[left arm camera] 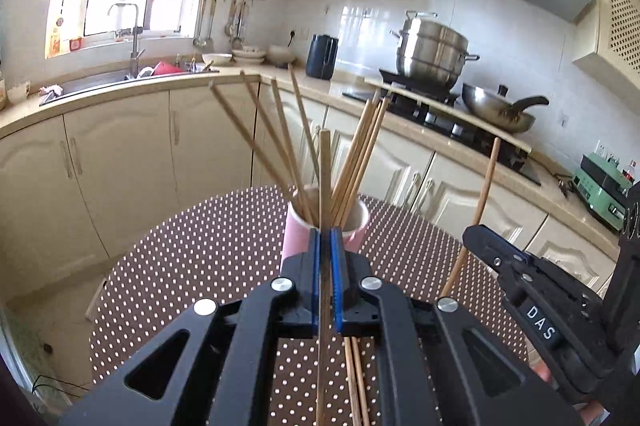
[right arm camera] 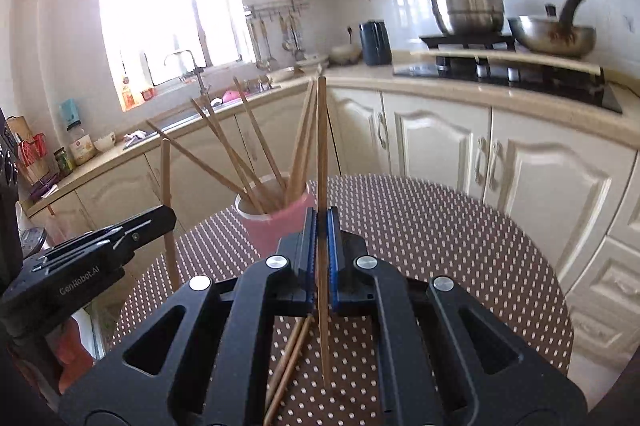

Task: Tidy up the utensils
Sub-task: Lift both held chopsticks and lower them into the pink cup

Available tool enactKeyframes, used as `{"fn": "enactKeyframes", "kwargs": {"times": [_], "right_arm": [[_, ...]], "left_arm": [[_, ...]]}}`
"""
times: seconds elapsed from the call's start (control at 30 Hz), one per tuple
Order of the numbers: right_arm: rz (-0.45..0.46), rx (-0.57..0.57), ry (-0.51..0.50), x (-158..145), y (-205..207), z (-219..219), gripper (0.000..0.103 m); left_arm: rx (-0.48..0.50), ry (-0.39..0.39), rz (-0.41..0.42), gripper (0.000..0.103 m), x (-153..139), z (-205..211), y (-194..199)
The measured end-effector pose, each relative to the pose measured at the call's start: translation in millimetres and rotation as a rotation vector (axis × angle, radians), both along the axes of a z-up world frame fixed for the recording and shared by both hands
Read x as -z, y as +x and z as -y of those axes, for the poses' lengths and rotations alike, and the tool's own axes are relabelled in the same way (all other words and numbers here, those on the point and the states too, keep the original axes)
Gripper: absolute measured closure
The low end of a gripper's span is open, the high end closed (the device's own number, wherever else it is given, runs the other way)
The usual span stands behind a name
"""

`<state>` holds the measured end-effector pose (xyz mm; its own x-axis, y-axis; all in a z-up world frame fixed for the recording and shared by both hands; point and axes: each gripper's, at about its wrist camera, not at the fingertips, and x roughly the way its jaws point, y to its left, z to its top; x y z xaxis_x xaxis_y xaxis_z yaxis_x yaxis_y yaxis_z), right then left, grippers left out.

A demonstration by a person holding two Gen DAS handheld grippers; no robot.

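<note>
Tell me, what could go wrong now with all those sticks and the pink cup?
1. Each hand-held gripper, left and right, pinches one chopstick upright near its middle; the left chopstick or the right chopstick might slip or swivel.
2. The pink cup already holds many splayed chopsticks; pushing more in could snag them or tip it.
3. Two loose chopsticks on the dotted table could get knocked off.

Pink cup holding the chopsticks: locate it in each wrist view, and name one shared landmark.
Left wrist: the pink cup stands at centre, just beyond the left claw.
Right wrist: pink cup sits left of centre, beside the right claw.
Shared landmark: the steel steamer pot.
</note>
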<state>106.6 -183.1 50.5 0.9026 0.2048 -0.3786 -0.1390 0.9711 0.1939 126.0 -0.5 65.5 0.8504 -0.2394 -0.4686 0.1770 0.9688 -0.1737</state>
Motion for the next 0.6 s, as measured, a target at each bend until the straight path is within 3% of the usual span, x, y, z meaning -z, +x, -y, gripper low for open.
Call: {"fn": "enactKeyframes", "kwargs": {"times": [0.23,0.6], "right_arm": [[0.073,0.044,0.003,-35.6,15.1,-3.6,0.098],[0.186,0.103,-0.013,-87.4,40.7,-18.0,0.098]], "left_arm": [[-0.060,-0.011,0.103,0.097,-31.1,4.4,5.7],[-0.147,-0.054,0.281,0.097,-105.0,6.9,16.4]]}}
